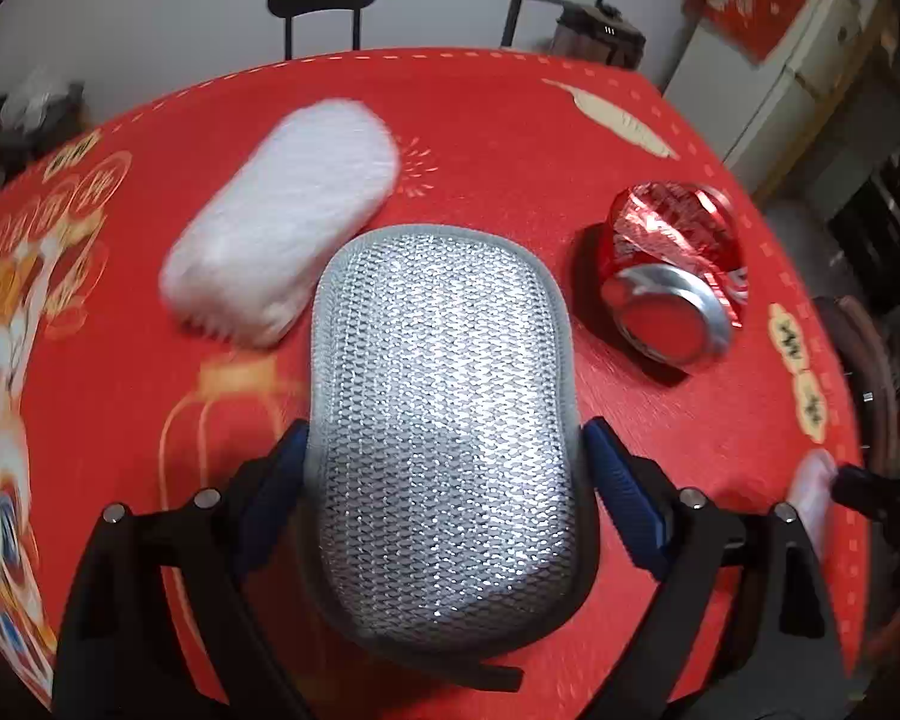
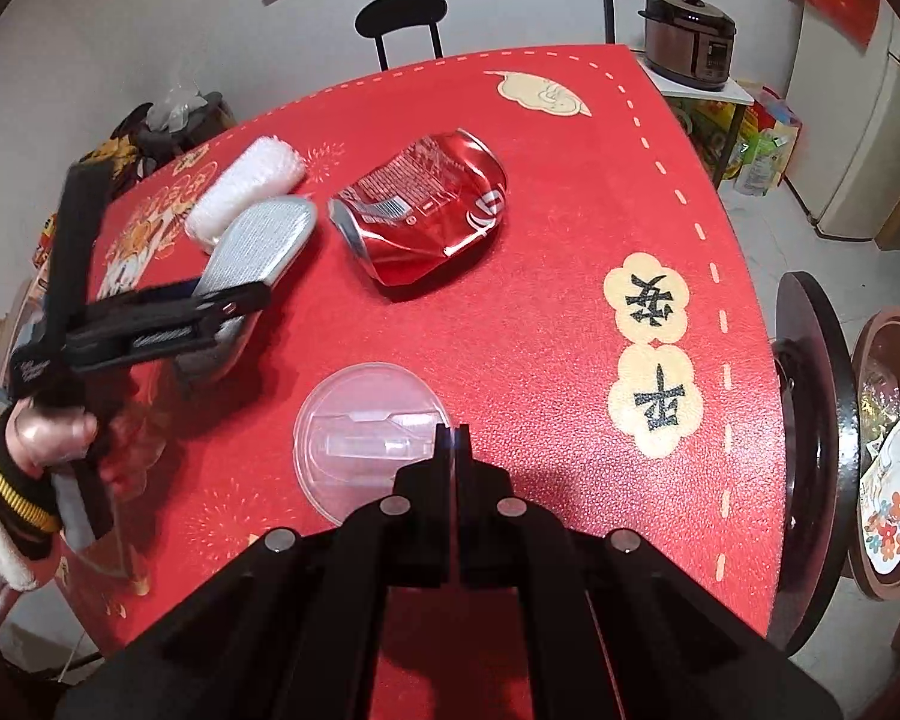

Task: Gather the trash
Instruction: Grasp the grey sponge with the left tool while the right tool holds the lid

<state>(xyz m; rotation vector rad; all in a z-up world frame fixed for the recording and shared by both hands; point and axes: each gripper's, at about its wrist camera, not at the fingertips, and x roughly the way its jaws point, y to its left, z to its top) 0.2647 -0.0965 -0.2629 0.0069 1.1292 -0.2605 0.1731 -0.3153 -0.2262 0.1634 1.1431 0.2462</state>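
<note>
Left tool (image 1: 444,456) around silver scouring pad (image 1: 444,420), unreadable can (image 2: 426,204) label

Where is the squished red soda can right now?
The crushed red can lies on its side on the red tablecloth, just right of the silver scrubbing pad in both views, beyond the clear plastic lid.

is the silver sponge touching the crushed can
Apart. The left wrist view shows a strip of bare red tablecloth between the silver sponge and the crushed can; the right wrist view shows the same gap.
</note>
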